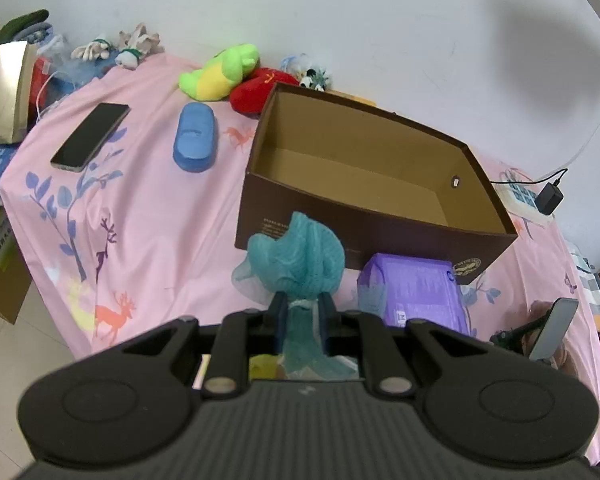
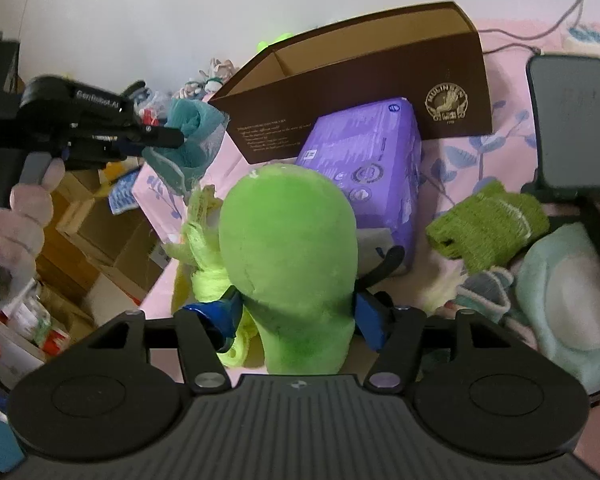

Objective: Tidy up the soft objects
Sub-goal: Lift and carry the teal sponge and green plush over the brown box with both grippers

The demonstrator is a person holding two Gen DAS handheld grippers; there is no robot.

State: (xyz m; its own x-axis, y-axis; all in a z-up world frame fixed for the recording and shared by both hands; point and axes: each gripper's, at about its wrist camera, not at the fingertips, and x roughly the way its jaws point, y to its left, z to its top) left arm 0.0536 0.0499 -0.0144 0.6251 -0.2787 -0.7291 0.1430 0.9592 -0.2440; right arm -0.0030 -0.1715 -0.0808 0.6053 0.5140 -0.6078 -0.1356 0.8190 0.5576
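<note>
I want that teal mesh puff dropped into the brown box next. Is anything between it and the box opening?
Nothing visible blocks it. The left tool is shut on the teal mesh puff, held just in front of the brown box. The box's near wall stands between them, so the puff must go over it. The purple pack lies off to the side.
</note>
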